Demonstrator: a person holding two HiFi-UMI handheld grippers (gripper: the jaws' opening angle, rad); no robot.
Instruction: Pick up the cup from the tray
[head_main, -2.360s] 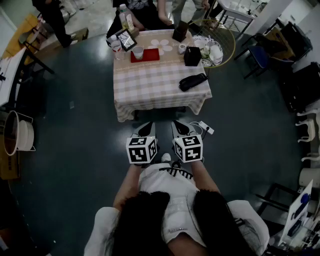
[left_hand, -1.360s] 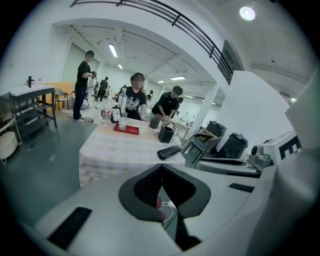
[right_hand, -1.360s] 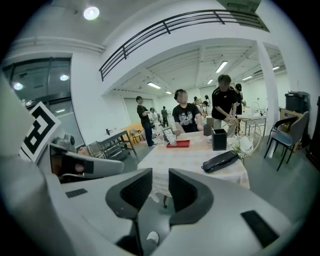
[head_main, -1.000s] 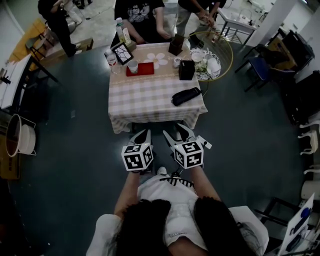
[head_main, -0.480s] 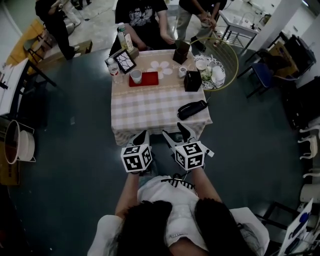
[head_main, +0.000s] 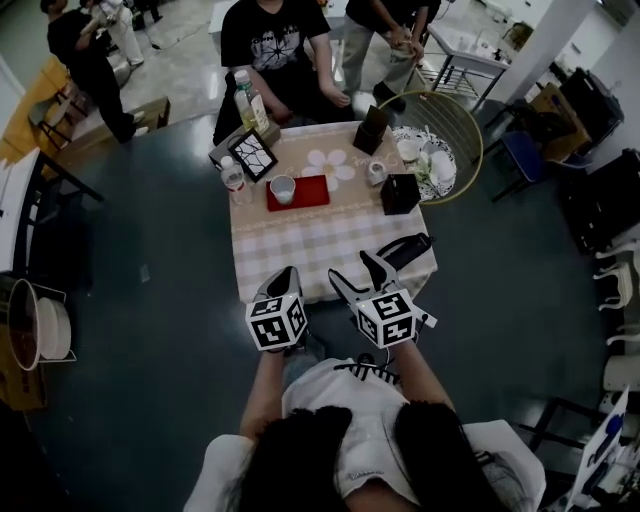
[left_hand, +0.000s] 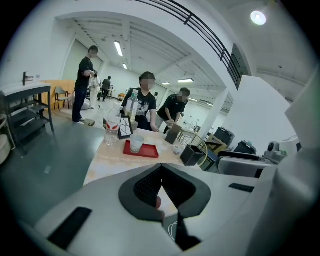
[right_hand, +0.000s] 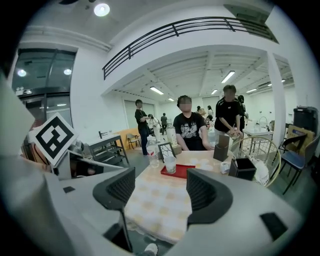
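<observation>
A pale cup (head_main: 282, 188) stands upright on the left end of a red tray (head_main: 305, 193), at the far side of a table with a checked cloth (head_main: 320, 250). Both grippers hover at the table's near edge, far short of the tray. My left gripper (head_main: 287, 272) is shut, its tips touching with nothing between them (left_hand: 161, 169); ahead of it are the cup (left_hand: 136, 143) and the tray (left_hand: 145, 150). My right gripper (head_main: 352, 270) is opening, and the gap between its jaws (right_hand: 160, 187) is empty; beyond it stand the cup (right_hand: 170, 164) and the tray (right_hand: 181, 171).
On the table are a black pouch (head_main: 402, 248) near the right front, a black box (head_main: 399, 193), a small water bottle (head_main: 232, 178), a framed picture (head_main: 250, 153) and a tall bottle (head_main: 243, 100). A wire basket (head_main: 450, 120) stands at the far right. People (head_main: 265, 35) are behind the table.
The person has walked up to the table, so both grippers now reach its near edge. The right gripper's jaws have spread wider; the left stays shut.
</observation>
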